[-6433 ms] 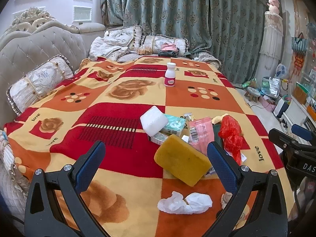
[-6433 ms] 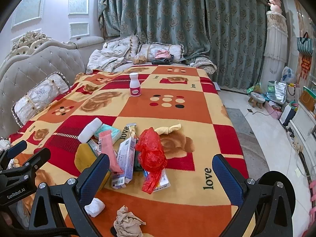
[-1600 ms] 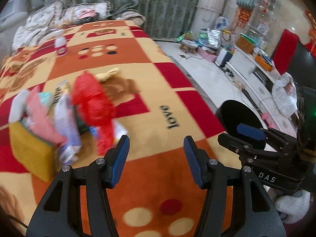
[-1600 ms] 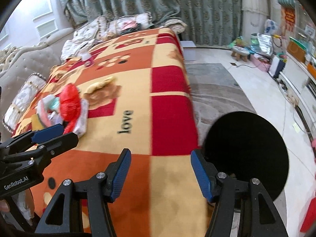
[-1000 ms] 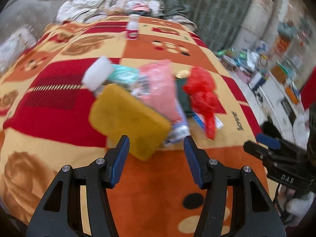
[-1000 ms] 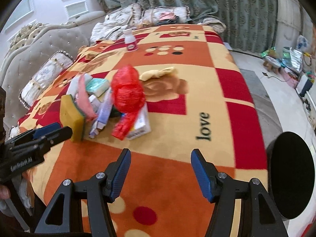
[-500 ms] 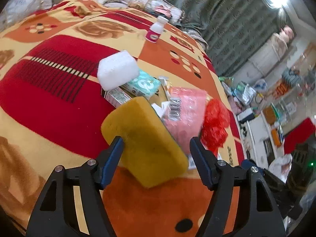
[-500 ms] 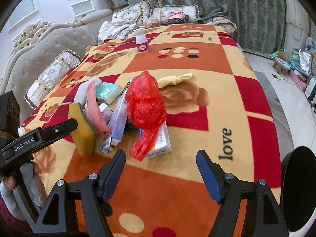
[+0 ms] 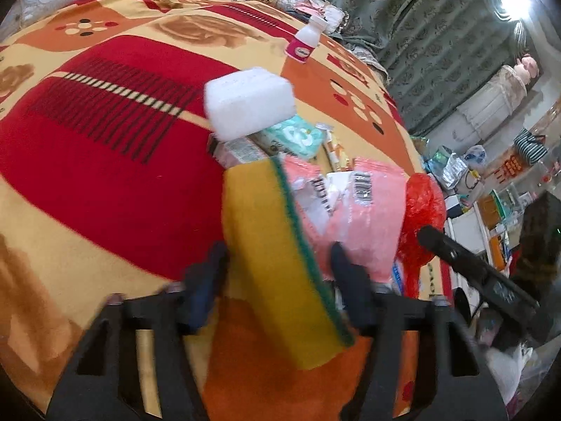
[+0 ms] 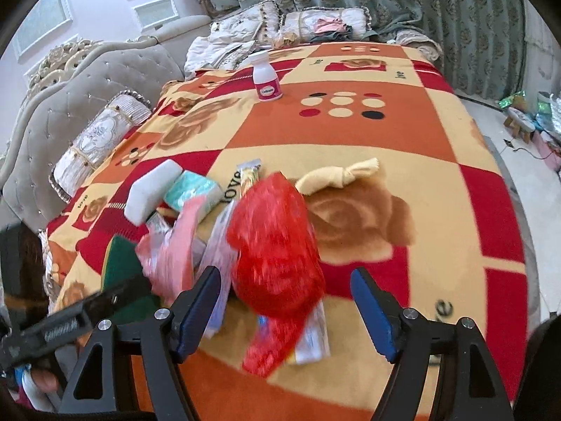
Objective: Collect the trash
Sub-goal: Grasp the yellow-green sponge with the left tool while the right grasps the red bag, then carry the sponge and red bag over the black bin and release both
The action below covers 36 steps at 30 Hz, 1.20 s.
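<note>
A pile of trash lies on the patterned blanket point(image 9: 105, 182). A yellow sponge with a green edge point(image 9: 277, 263) sits between the fingers of my open left gripper point(image 9: 280, 263). Behind it are a pink plastic packet point(image 9: 364, 217), a white foam block point(image 9: 249, 101) and a teal tissue pack point(image 9: 298, 133). My right gripper point(image 10: 285, 298) is open, with a crumpled red plastic bag point(image 10: 277, 256) just ahead between its fingers. A yellow knotted cloth point(image 10: 336, 175) lies beyond the bag.
A white bottle with a pink label point(image 10: 266, 77) stands further up the bed. Pillows point(image 10: 98, 140) and a tufted headboard point(image 10: 70, 80) line the left. The bed edge and the floor point(image 10: 526, 175) with clutter are on the right.
Both grippers have moved in close to the pile. The left one now has the yellow sponge between its fingers and the right one is up against the red bag.
</note>
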Motion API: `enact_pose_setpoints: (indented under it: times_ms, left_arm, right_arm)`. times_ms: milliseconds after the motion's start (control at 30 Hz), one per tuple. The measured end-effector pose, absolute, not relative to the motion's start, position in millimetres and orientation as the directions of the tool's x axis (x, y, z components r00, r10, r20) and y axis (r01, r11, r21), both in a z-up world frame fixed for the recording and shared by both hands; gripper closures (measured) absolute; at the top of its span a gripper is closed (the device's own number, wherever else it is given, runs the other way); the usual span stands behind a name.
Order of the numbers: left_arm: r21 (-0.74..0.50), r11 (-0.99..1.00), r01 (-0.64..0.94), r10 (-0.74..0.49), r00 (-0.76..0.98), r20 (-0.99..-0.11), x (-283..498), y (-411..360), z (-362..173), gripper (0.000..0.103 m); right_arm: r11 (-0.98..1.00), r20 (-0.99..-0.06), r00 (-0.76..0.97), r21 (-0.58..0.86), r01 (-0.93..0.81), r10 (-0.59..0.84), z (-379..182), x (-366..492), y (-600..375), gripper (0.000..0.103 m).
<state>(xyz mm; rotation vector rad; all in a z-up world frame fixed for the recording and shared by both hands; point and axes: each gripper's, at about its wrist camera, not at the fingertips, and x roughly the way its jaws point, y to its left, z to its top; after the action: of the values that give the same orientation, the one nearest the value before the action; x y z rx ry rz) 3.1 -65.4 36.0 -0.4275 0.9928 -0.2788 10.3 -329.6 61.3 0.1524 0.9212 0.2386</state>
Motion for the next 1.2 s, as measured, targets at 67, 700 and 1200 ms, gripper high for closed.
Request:
enact_pose_setpoints:
  times_ms: [67,700,1200]
  left_arm:
    - [-0.453,0.891,0.029,-0.4,0.524,-0.752,-1,-61,38,0.071]
    - [-0.379,0.882,0.28,-0.471,0.539,-0.698,-44,-116,106,0.079]
    - [-0.296,0.845,0.445,-0.506,0.489,-0.71,-60,-209,113,0.079]
  right_arm:
    - [0.962,-0.772,0.574,0.232,-0.143,0.271,56,18,-327,0.033]
    - [0.961,-0.701,0.658,0.215,-0.172,0.275,95,-52,-350,0.063]
    - [0.977,-0.692,0.698,0.209,-0.05,0.184,101,-104,-403,0.063]
